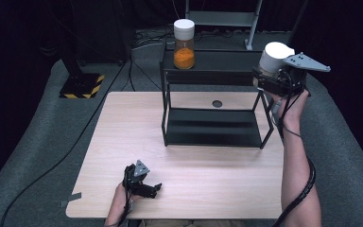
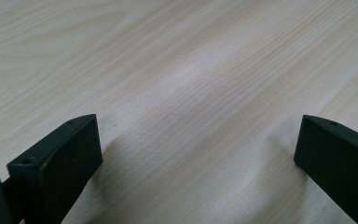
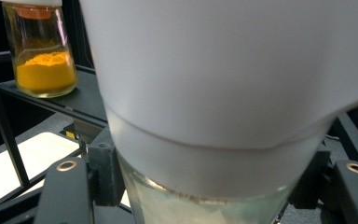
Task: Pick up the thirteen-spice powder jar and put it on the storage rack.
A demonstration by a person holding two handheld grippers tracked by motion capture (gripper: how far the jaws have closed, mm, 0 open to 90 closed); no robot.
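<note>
My right gripper point(image 1: 270, 78) is shut on a glass jar with a white cap point(image 1: 275, 56), held in the air at the right end of the black two-tier shelf point(image 1: 208, 73), about level with its top tier. In the right gripper view the jar's white cap point(image 3: 223, 70) looms close between the jaws. A second jar with orange powder point(image 1: 184, 44) and a white lid stands on the top tier at its left; the orange jar point(image 3: 42, 51) also shows upper left. My left gripper point(image 1: 152, 189) rests open near the table's front edge, its fingers point(image 2: 60, 163) wide apart over bare wood.
The wooden table point(image 1: 123, 142) has a small dark hole point(image 1: 217, 103) behind the shelf. The shelf's lower tier point(image 1: 212, 127) is bare. A stand with a yellow-black striped base point(image 1: 82, 86) sits on the floor at the far left, with cables trailing nearby.
</note>
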